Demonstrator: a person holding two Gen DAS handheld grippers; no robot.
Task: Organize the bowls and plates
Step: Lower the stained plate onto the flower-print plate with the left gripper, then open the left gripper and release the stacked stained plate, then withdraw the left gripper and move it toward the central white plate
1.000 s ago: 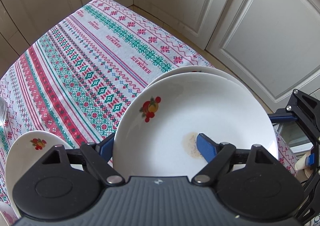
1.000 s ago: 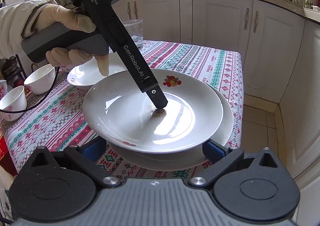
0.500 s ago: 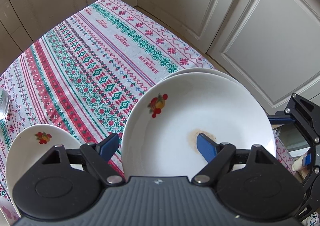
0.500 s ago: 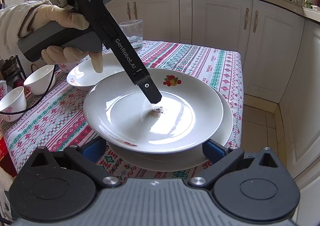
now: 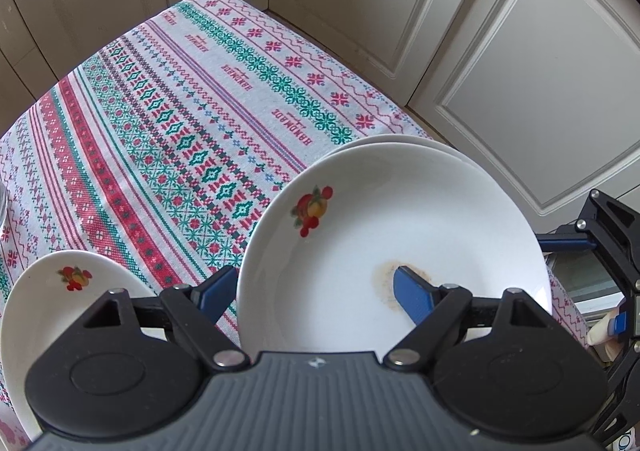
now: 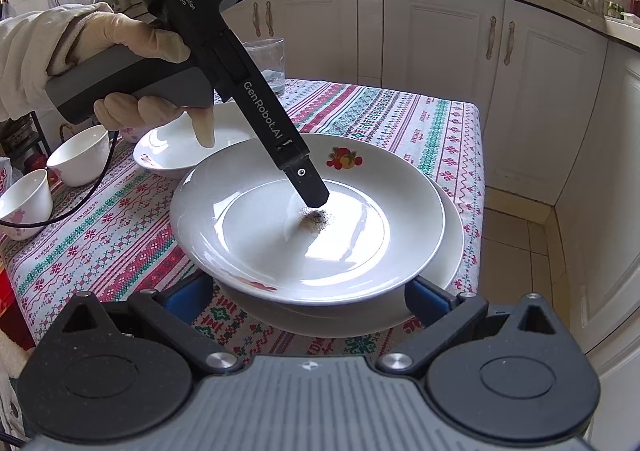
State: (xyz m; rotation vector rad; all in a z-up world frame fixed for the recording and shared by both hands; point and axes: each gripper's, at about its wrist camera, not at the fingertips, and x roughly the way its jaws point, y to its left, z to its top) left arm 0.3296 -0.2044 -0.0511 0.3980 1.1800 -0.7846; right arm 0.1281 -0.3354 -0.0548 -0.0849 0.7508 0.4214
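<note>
The left gripper points steeply down, held by a gloved hand; its jaws stand part open, one blue pad outside the rim, the other over a brownish stain inside the top plate. The right gripper is angled down at the near rim; its jaws stand wide on either side, not pressing. The top plate, glossy white with a fruit motif, sits on a second plate, at the corner of the woven patterned tablecloth.
</note>
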